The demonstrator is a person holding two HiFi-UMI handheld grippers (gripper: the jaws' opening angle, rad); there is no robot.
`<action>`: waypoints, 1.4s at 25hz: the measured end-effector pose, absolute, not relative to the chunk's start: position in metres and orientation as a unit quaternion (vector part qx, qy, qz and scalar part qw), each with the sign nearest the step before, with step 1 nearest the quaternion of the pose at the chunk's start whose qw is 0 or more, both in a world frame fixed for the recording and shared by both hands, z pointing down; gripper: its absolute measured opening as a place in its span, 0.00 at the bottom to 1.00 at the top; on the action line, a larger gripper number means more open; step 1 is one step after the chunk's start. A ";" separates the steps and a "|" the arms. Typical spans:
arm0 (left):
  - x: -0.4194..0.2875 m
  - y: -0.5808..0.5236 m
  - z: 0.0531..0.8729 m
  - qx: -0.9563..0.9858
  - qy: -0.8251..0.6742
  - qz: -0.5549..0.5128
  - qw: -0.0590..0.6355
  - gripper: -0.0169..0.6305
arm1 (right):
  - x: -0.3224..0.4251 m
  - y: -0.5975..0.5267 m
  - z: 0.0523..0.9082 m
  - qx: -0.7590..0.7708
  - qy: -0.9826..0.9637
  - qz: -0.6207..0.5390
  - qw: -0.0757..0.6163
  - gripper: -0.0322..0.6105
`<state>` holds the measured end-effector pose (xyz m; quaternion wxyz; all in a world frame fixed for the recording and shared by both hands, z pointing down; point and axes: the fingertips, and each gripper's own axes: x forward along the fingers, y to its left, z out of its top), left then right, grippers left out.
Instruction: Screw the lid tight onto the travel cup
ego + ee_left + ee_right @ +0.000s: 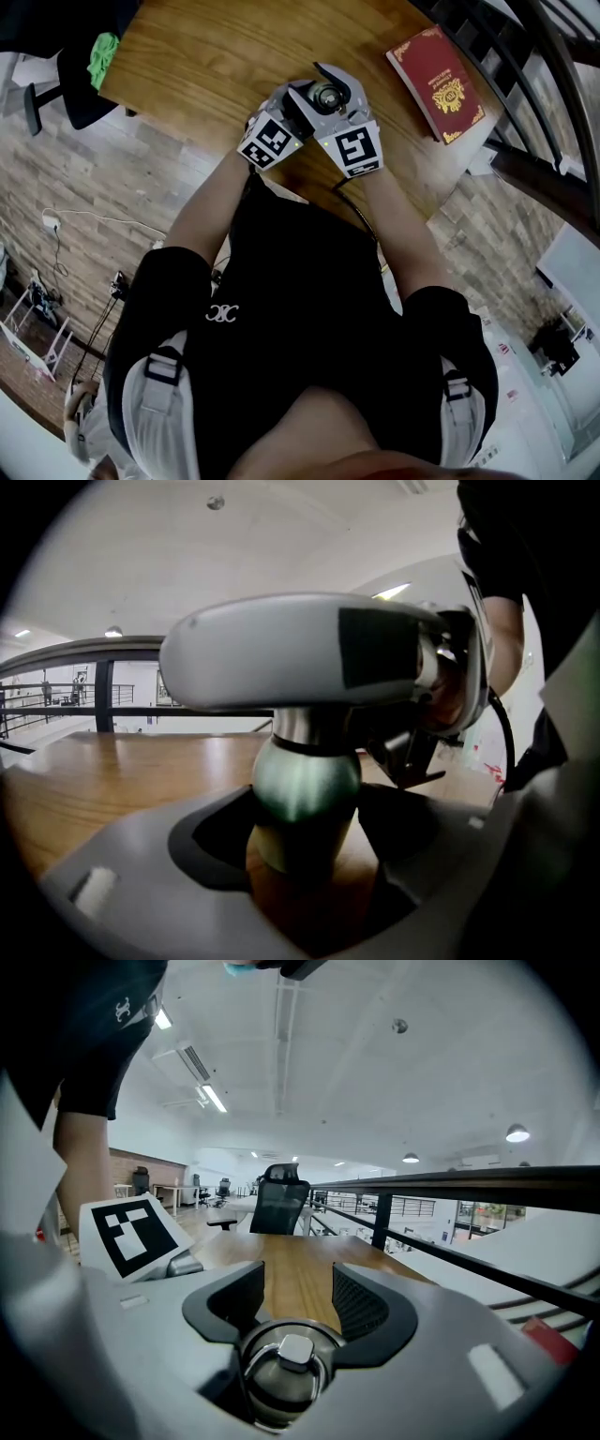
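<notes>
Left tool (pixel 305 834) clamped on travel cup (pixel 305 785) over tabletop (pixel 216 56). Right tool (pixel 300 1290) grips lid (pixel 286 1368) at wide spread — lid seated on travel cup. Tightness unconfirmed — final turns prob. outstanding.

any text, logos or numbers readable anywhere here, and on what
No words read clearly.
red booklet: gold crest and lettering, too small to read.
black shirt: small white logo, like mirrored "C"s, not certain.
left marker cube, right marker cube: black-and-white square codes, no words.
</notes>
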<state>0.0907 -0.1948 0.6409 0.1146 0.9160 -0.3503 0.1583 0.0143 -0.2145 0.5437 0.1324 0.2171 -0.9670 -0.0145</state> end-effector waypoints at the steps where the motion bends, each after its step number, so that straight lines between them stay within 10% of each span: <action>1: 0.091 -0.195 0.641 0.916 -0.351 0.158 0.115 0.64 | 0.015 -0.215 0.544 0.222 -0.966 -0.014 0.132 0.41; 13: 0.092 -0.194 0.644 0.923 -0.330 0.164 0.114 0.64 | 0.021 -0.192 0.553 0.034 -0.981 0.012 0.191 0.46; 24: 0.092 -0.191 0.643 0.934 -0.294 0.173 0.106 0.64 | 0.044 -0.151 0.581 -0.299 -0.857 -0.098 0.408 0.47; 35: 0.093 -0.193 0.644 0.936 -0.294 0.163 0.101 0.64 | 0.035 -0.157 0.572 -0.234 -0.909 -0.072 0.336 0.47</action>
